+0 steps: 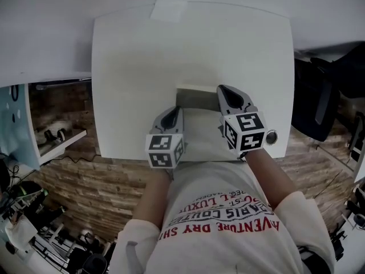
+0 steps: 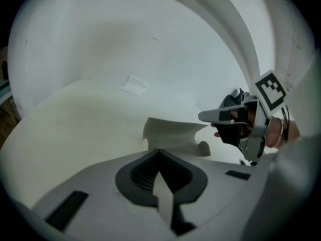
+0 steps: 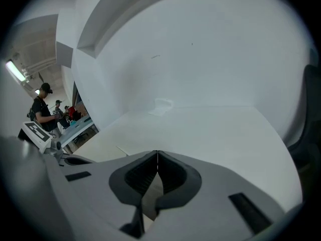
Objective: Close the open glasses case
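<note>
The glasses case (image 1: 197, 127) lies open near the table's front edge, its grey lid (image 1: 195, 97) standing upright at the far side. In the left gripper view the lid (image 2: 173, 133) rises as a pale curved wall just beyond my jaws. My left gripper (image 1: 174, 109) (image 2: 159, 152) is at the case's left side, shut with nothing held. At the lid's right end, my right gripper (image 1: 223, 89) (image 3: 157, 153) is also shut and empty; it shows too in the left gripper view (image 2: 205, 116). The case is hidden in the right gripper view.
The white table (image 1: 131, 67) carries a small paper patch (image 1: 169, 8) at its far edge. A round metal fitting (image 1: 271, 136) sits at the front right corner. A black chair (image 1: 325, 96) stands to the right; a shelf (image 1: 60, 138) to the left.
</note>
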A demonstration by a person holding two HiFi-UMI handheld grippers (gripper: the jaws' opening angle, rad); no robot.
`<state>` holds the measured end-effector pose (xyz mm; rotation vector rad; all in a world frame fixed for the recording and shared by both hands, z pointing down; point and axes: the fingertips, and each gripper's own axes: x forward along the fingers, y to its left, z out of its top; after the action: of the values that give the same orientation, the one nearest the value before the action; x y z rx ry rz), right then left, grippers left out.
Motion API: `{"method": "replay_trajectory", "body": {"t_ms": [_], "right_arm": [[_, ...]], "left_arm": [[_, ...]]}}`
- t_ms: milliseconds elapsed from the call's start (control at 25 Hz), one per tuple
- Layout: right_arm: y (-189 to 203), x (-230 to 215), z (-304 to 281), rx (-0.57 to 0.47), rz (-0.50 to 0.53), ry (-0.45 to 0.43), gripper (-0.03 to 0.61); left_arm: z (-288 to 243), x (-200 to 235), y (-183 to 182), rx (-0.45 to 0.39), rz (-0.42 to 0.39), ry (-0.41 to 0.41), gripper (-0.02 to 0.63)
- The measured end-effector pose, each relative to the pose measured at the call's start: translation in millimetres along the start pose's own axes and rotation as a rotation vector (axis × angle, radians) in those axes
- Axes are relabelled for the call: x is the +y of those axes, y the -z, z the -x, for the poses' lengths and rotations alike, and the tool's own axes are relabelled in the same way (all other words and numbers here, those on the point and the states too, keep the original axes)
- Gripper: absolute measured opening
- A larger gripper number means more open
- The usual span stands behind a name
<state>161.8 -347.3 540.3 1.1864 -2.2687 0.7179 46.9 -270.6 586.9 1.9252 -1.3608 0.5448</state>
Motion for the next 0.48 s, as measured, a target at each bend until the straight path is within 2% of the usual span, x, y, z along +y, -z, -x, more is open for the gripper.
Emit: {"method": "replay_trajectory", "body": {"t_ms": [280, 480], "right_arm": [[2.4, -3.8, -11.5, 0.009, -0.036, 0.032, 0.012], [8.9, 0.8, -7.8, 0.003, -0.059, 0.048, 0.012]], "left_arm": [[-5.8, -1.2, 6.8, 0.04, -0.013, 0.035, -0.002], [-5.7, -0.7, 9.6, 0.036, -0.013, 0.059, -0.002]]}}
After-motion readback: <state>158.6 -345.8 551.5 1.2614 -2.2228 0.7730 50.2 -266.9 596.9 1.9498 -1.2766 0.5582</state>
